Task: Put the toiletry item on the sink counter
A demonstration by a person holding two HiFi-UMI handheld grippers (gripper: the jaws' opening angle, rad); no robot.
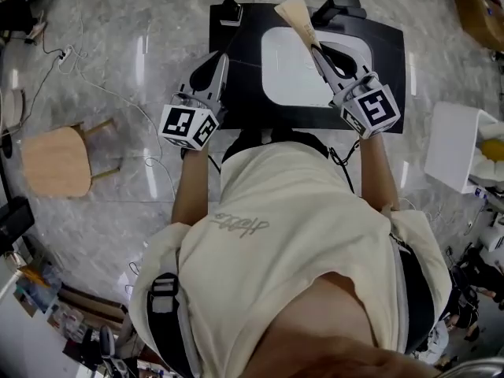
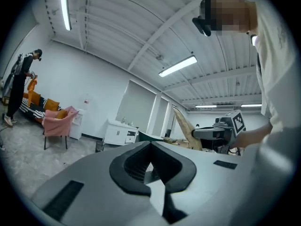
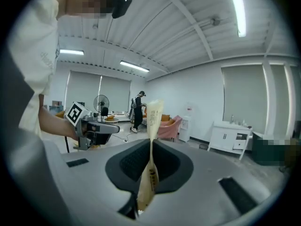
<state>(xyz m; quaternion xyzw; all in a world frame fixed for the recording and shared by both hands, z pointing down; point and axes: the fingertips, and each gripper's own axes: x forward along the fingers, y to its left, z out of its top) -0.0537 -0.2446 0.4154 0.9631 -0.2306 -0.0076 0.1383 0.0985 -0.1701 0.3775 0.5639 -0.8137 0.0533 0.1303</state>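
Nearest the head camera, a cream shirt [image 1: 291,242] fills the lower part of the view, and both forearms are stretched forward from it. The left gripper [image 1: 223,60] is held over the near left corner of the sink counter [image 1: 236,109]. Its jaws are pressed together at the tips, and nothing is seen between them in its own view [image 2: 150,144].

The right gripper [image 1: 315,50] is clenched on the toiletry item, a flat beige sachet [image 1: 298,14]. The sachet is pinched by its lower part and its free end sticks out beyond the jaw tips. In the right gripper view [image 3: 151,142] the sachet [image 3: 153,126] is seen edge-on against the room, resting on no surface. From above it is seen over the far edge of the white basin [image 1: 291,77], which is set in the black counter.

Around the counter, a pale marbled floor [image 1: 118,69] is seen. A wooden stool [image 1: 55,160] stands well to the left and a white box [image 1: 457,144] to the right.

Farther off, a white cabinet [image 3: 230,138] stands against the wall, with a pink armchair [image 3: 169,126] beside it. A second person [image 3: 137,109] is standing at the back of the room.
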